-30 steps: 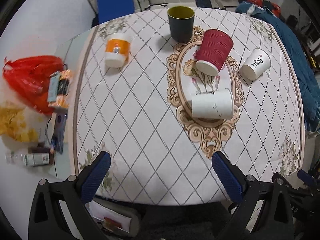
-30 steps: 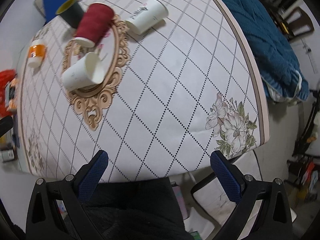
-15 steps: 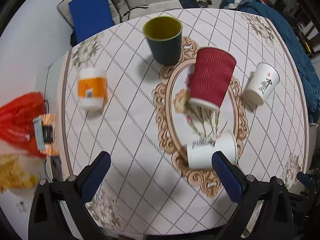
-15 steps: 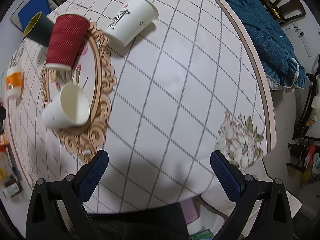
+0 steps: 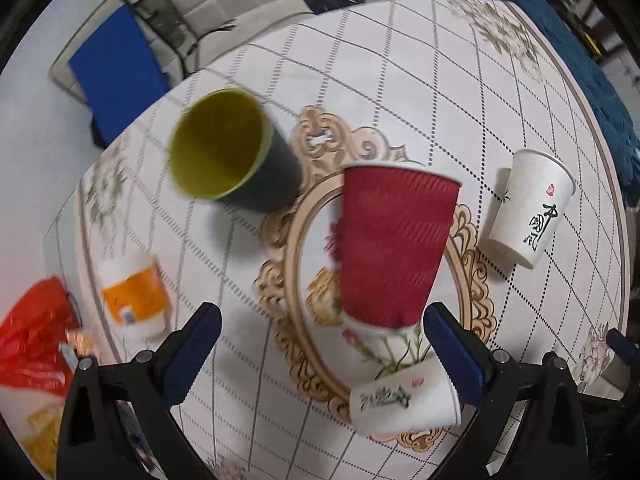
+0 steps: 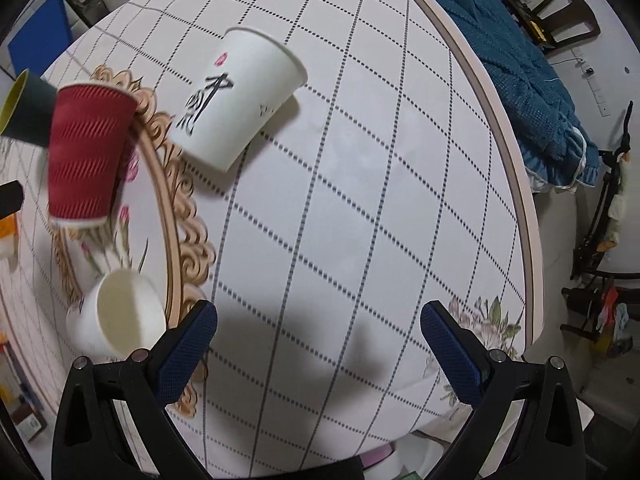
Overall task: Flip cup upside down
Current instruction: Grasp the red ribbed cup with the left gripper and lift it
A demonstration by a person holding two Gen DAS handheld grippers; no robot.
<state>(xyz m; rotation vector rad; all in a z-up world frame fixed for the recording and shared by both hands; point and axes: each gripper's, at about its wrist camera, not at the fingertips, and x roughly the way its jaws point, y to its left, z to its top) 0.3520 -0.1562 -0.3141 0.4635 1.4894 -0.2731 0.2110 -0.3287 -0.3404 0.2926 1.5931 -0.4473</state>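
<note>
Several cups sit on a round patterned table point(image 5: 400, 80). A dark cup with a yellow-green inside point(image 5: 232, 156) stands upright, mouth up. A red ribbed cup point(image 5: 392, 248) stands on the central medallion, wide end up. A white cup with black lettering point(image 5: 528, 208) stands at the right; it also shows in the right wrist view point(image 6: 240, 96). Another white cup point(image 5: 404, 400) lies on its side near my left gripper; its open mouth shows in the right wrist view point(image 6: 120, 320). My left gripper point(image 5: 320, 344) is open above the red cup's base. My right gripper point(image 6: 318, 340) is open over bare tablecloth.
An orange-and-white cup point(image 5: 132, 296) stands at the table's left. A red plastic bag point(image 5: 32, 344) and clutter lie beyond the left edge. A blue chair point(image 5: 116, 68) and a white chair point(image 5: 224, 0) stand behind the table. A teal blanket point(image 6: 532, 80) lies to the right.
Both grippers have moved forward over the table, so the cups look larger and closer. The red cup now sits between the left gripper's fingers in view. No cup has moved.
</note>
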